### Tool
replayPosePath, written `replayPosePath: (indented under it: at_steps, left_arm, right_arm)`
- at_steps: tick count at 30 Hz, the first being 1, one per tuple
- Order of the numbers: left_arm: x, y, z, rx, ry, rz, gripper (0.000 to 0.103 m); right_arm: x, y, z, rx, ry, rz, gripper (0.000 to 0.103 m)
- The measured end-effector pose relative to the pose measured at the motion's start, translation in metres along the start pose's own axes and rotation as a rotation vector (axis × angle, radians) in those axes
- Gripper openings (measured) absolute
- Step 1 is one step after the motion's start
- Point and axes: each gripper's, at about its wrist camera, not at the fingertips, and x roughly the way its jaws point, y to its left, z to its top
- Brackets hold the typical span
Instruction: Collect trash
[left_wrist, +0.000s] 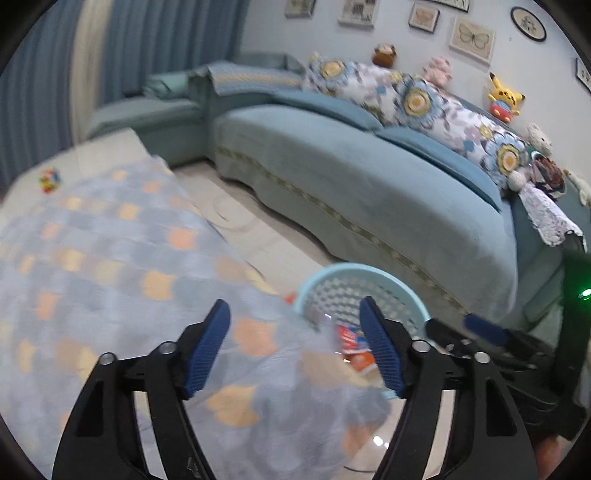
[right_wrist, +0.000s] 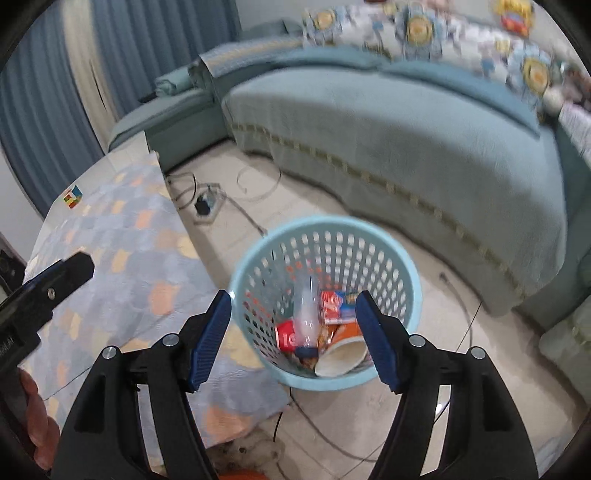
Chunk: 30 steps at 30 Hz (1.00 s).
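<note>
Hovering w/ left gripper (left_wrist: 295, 347) and right gripper (right_wrist: 293, 339) spread wide, empty, above basket (right_wrist: 369, 229) beside table edge (right_wrist: 192, 240); bare floor (right_wrist: 424, 424) around.

Tiled floor (right_wrist: 424, 398) carries perforated blue basket (right_wrist: 400, 254), cables (right_wrist: 465, 328) and power strip (right_wrist: 207, 201); tabletop (right_wrist: 122, 236) bears a patterned cloth.

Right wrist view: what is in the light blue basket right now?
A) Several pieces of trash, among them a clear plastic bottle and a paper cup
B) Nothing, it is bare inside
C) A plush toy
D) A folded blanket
A: inside the light blue basket lie a clear plastic bottle, a paper cup on its side and red wrappers.
</note>
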Motion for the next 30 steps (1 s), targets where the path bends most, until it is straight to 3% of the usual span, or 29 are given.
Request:
replayPosePath:
  at_steps: [8,11,16,21,30]
  left_arm:
    - [-0.056,0.02,-0.035,-0.015,-0.181,0.189,0.085]
    - [-0.06,0.022,-0.039,-0.003,-0.213,0.224,0.086]
    - [-0.069,0.027,-0.039,-0.009,-0.257,0.245,0.089]
    - [-0.076,0.029,-0.044,-0.024,-0.28,0.26,0.091]
    - [-0.079,0.024,-0.048,-0.003,-0.289,0.271,0.095]
  right_arm:
    - [-0.049,0.042,-0.017,0.032,-0.23,-0.16,0.081]
    - [-0.06,0.045,-0.03,0.04,-0.326,-0.244,0.082]
    - [-0.071,0.047,-0.037,0.038,-0.433,-0.27,0.082]
    - [-0.075,0.058,-0.045,0.014,-0.476,-0.268,0.083]
    - [-0.074,0.065,-0.049,0.005,-0.454,-0.225,0.086]
